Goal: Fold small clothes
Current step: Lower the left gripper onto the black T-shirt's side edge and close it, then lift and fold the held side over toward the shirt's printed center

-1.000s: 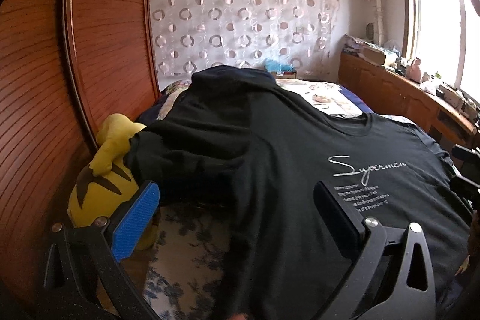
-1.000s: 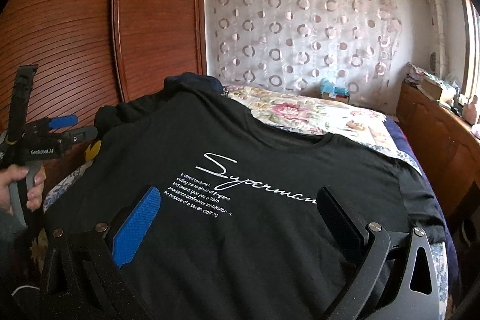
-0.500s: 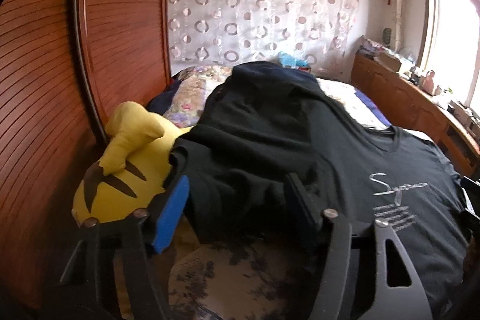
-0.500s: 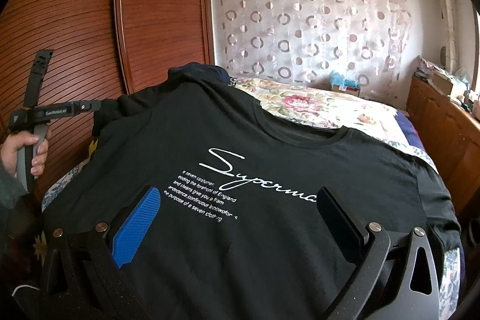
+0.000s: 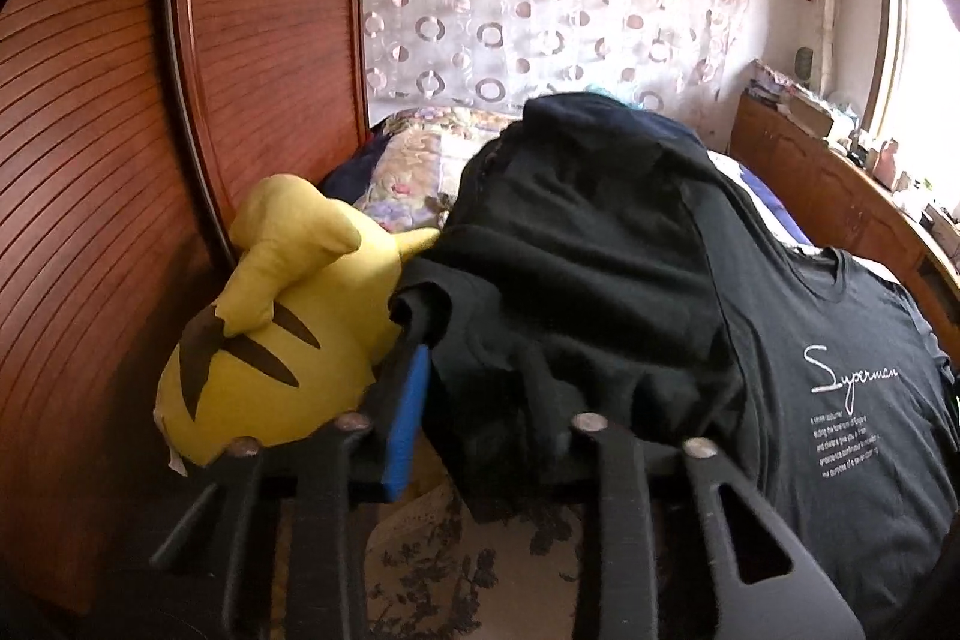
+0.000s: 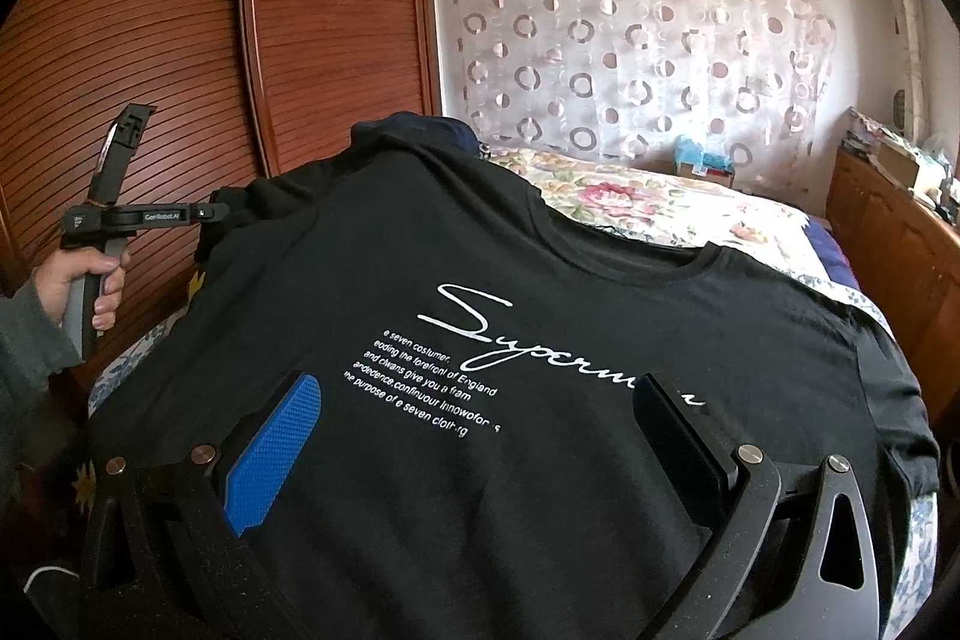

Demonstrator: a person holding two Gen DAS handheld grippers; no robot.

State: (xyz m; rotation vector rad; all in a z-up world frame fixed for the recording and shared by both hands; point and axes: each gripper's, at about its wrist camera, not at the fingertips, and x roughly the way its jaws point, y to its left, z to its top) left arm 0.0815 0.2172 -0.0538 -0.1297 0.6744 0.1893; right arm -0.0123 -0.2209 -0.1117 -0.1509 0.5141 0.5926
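One bed [image 6: 690, 214], one black T-shirt [image 6: 540, 340], one yellow plush [image 5: 270, 340].
T-shirt spread on the bed; my left gripper [image 5: 474, 388], tilted down beside the plush, has just been closing on its sleeve; my right gripper [image 6: 480, 418] stands released above its print.

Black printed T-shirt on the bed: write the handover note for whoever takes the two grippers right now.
Left gripper: its fingers have just been closing and now pinch the bunched sleeve of the black cotton T-shirt with white script print, beside the yellow plush toy with brown stripes.
Right gripper: open, fingers spread over the print at the shirt's chest, gripping nothing.
The shirt lies face up, mostly flat, on the floral-covered bed; another dark garment is heaped behind it.
Done: sleeve grasped.
Left: no fold is visible yet; probably bring the sleeve in across the chest, then fold the body.
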